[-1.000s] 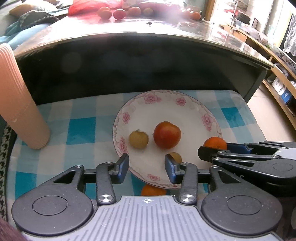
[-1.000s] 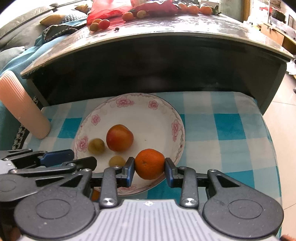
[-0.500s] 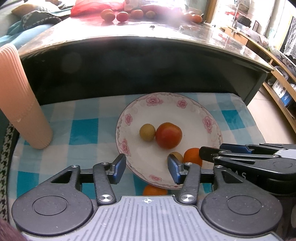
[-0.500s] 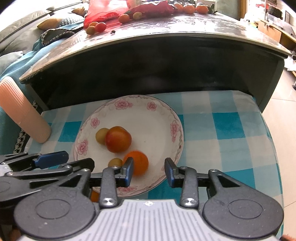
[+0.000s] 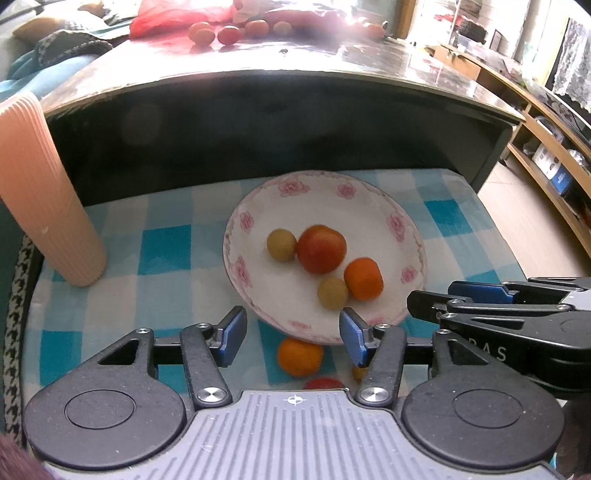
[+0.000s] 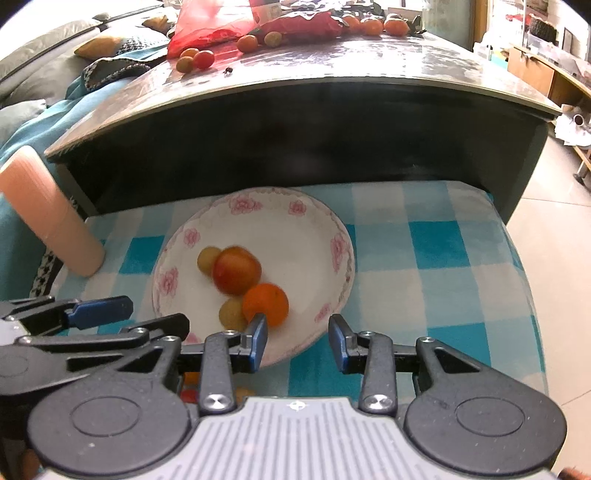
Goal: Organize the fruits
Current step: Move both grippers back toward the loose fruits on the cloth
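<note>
Left tongs (image 5: 291,334): spread open and empty, hovering at the near rim of the plate, over loose fruit on the checked cloth.
Right tongs (image 6: 297,338): also open, gripping nothing, poised at the plate's near right edge, just beside the orange fruit.
Loose fruit nearby: a tangerine (image 5: 300,356) lies on the blue-checked cloth (image 5: 166,254) just off the plate's near edge; a red fruit (image 5: 323,383) and a small yellowish one (image 5: 357,373) peek out behind it, partly hidden by the tool body. These three appear not yet sorted.
Plate (image 6: 295,236): the pink-flowered dish carries four pieces: a second tangerine (image 6: 266,303) touching a small yellow fruit (image 6: 232,314), a red-orange apple-like fruit (image 6: 236,270), and another yellow fruit (image 6: 207,259) against its far side.
Left edge: a ribbed pink cylinder (image 5: 40,199) stands on the cloth, well apart from the plate.
Far desk (image 6: 332,66): more fruit sits scattered around a red plastic bag (image 6: 210,22) on the glossy top, out of reach from here.
Progress: judged as partway; four pieces plated, at least three beside the plate, and the far pile untouched.
</note>
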